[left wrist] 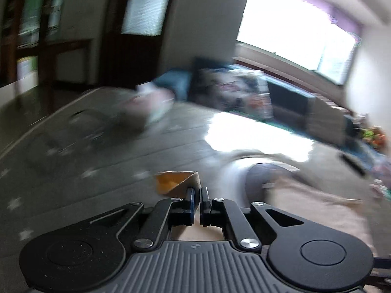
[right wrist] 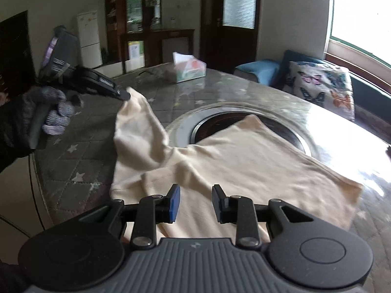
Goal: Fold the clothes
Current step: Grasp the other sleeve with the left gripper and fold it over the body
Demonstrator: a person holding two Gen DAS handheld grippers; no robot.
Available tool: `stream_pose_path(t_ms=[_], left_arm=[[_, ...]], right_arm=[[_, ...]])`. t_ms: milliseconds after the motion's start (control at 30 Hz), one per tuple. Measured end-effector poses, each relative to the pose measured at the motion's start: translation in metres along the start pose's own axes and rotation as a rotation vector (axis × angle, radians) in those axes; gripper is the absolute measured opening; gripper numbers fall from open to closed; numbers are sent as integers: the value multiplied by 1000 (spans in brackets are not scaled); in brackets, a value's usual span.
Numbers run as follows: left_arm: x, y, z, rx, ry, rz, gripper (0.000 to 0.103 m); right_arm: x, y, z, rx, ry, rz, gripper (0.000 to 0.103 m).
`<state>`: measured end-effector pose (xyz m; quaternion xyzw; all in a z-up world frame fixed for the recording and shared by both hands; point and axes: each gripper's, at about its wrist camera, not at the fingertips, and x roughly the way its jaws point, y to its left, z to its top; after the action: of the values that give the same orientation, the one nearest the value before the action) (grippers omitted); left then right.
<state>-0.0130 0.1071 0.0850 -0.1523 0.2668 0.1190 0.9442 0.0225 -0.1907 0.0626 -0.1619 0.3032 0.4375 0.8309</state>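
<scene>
A cream garment [right wrist: 244,161] lies spread on the round grey table [right wrist: 80,131], partly over its sunken centre ring. My left gripper [left wrist: 198,195] is shut on a corner of the cream garment [left wrist: 180,182]; in the right wrist view the left gripper [right wrist: 125,95] holds that sleeve lifted above the table at the left. My right gripper [right wrist: 195,195] is open and empty, just above the garment's near edge. The left wrist view is motion-blurred.
A tissue box [right wrist: 189,69] stands at the table's far side. A blue sofa with a butterfly cushion [right wrist: 320,85] sits beyond the table at the right, under a bright window. Dark cabinets and a door line the back wall.
</scene>
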Motion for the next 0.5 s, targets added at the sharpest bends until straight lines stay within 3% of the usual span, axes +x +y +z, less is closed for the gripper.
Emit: stream_pose_path(t_ms=[267, 400, 500], left_arm=[[-45, -108, -10, 180, -31, -383, 4], [-52, -152, -33, 292, 12, -540, 4], [-50, -177, -52, 360, 86, -610, 5]], right_arm=[[-29, -37, -21, 122, -17, -107, 28], [-40, -52, -34, 176, -16, -134, 28], [-45, -58, -43, 201, -4, -140, 28]])
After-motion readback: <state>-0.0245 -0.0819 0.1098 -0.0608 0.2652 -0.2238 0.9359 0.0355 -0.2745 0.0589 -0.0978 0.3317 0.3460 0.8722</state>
